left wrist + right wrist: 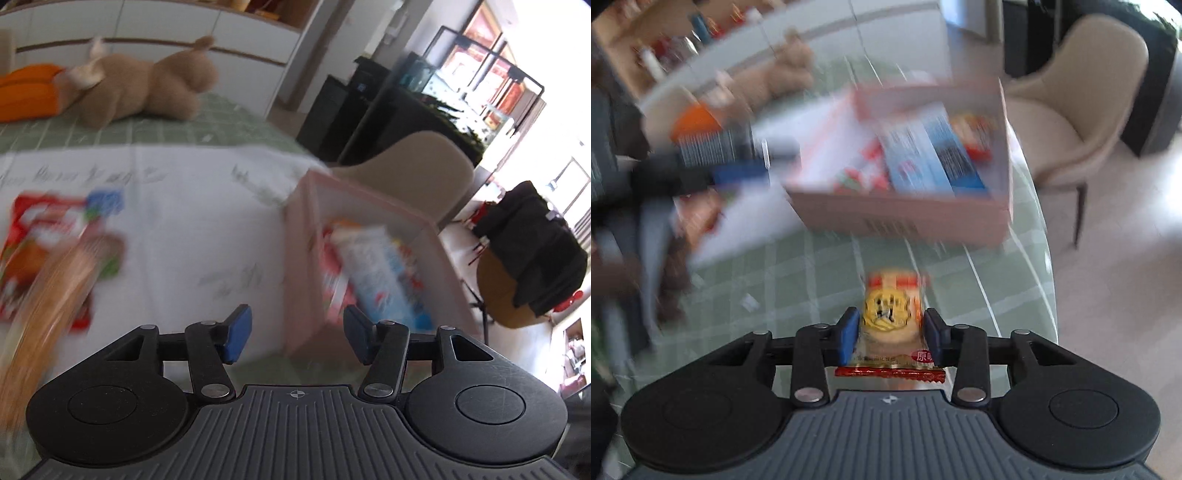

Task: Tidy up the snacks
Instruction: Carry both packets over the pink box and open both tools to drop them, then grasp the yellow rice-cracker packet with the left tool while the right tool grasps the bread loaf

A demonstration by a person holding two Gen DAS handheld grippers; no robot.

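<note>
A pink cardboard box (923, 221) stands on the table ahead of my right gripper (892, 330), which is shut on a small wrapped biscuit packet (890, 314) with a red crimped end, held above the table. The box holds a blue-and-white carton (923, 158) and red snack packets. In the left wrist view the same box (303, 258) is ahead and right of my left gripper (297, 334), which is open and empty. A red snack bag (48, 236) and a blurred orange packet (55, 295) lie to its left. All is motion-blurred.
A white printed cloth (184, 229) covers a green checked tablecloth (798, 280). A brown plush toy (147, 85) and an orange cushion (26, 92) lie at the far side. A beige chair (1071, 92) stands past the table's right edge. The left gripper shows blurred in the right wrist view (738, 166).
</note>
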